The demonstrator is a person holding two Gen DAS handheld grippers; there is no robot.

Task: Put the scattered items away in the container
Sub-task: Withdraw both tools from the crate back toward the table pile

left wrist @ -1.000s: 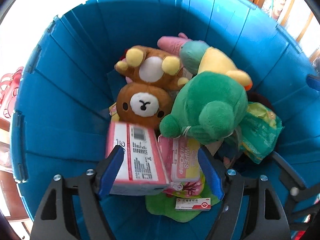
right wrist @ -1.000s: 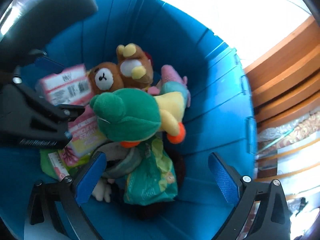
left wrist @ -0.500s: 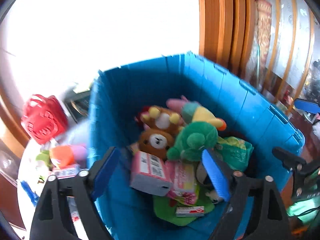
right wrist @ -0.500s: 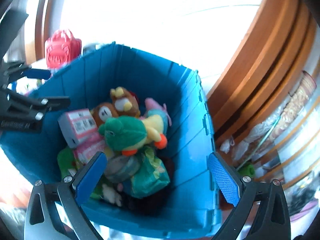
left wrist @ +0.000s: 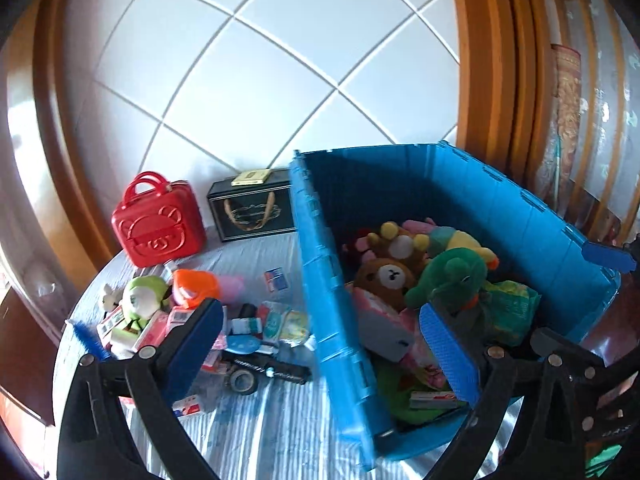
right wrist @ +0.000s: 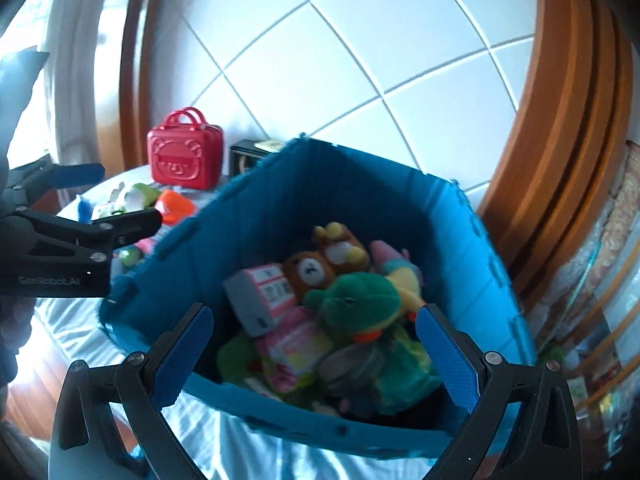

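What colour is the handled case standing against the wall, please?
Red, with a bear face embossed: the red handled case shows best in the left wrist view.

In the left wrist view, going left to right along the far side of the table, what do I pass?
Red bear-face case → black box with a rope handle → blue storage bin, with the brown bear plush and green plush inside it.
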